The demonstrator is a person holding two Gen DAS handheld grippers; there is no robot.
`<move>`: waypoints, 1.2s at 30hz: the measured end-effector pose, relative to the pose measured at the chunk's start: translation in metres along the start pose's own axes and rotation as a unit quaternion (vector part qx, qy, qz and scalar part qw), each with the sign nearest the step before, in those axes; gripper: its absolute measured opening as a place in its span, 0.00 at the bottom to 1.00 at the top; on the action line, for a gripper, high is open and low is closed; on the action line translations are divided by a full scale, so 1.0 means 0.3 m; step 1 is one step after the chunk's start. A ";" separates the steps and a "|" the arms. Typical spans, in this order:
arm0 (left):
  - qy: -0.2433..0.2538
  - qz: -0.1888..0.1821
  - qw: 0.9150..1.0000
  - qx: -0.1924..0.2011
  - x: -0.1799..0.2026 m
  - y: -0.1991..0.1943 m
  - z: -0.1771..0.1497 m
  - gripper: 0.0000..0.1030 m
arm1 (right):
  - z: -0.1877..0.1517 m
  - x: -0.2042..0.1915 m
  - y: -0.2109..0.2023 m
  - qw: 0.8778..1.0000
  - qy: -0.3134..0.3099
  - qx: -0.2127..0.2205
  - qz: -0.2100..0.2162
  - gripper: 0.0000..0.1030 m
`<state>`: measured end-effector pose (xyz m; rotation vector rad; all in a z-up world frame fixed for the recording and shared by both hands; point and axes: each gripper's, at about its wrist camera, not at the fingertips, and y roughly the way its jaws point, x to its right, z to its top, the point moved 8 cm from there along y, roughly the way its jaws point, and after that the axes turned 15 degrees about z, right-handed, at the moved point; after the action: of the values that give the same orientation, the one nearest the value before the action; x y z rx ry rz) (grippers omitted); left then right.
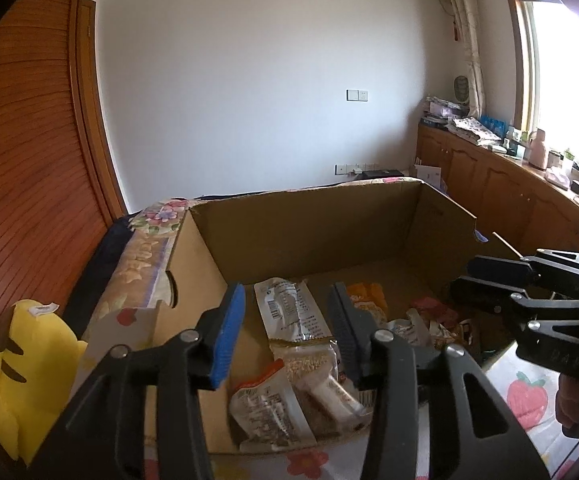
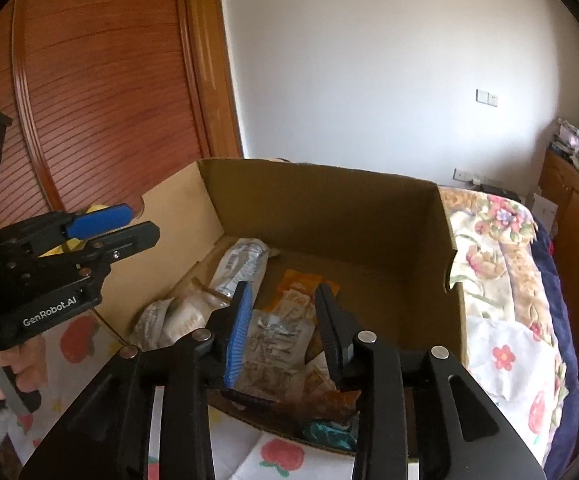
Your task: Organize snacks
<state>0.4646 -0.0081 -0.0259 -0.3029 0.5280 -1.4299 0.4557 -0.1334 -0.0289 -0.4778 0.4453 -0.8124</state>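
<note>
An open cardboard box (image 1: 301, 224) sits on a bed and holds several snack packets. A long clear packet (image 1: 293, 312) lies in the box's middle, an orange packet (image 1: 365, 294) behind it, and clear bags of biscuits (image 1: 309, 392) at the near wall. My left gripper (image 1: 285, 336) is open and empty above the near packets. My right gripper (image 2: 281, 328) is open and empty over a silvery packet (image 2: 277, 344); the orange packet (image 2: 297, 284) lies beyond. Each gripper shows in the other's view, the right (image 1: 489, 280) and the left (image 2: 129, 224).
A floral bedspread (image 2: 501, 292) lies under and around the box (image 2: 329, 208). A yellow plush toy (image 1: 21, 364) sits left of the box. A slatted wooden wardrobe (image 2: 101, 92) stands at the left, and wooden cabinets (image 1: 501, 184) with clutter run under the window.
</note>
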 end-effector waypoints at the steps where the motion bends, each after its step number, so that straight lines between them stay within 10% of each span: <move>1: 0.002 0.000 1.000 0.002 -0.001 -0.014 0.000 0.42 | 0.000 0.000 -0.009 1.000 0.000 0.002 -0.003 0.32; 36: 0.009 -0.009 0.998 0.056 -0.081 -0.763 -0.309 0.48 | -0.317 -0.448 -0.629 0.994 0.009 0.071 -0.081 0.58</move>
<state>0.2199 -0.0037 0.0144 -0.2063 0.4599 -1.4747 0.2132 -0.1640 0.0261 -0.3781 0.3655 -0.9982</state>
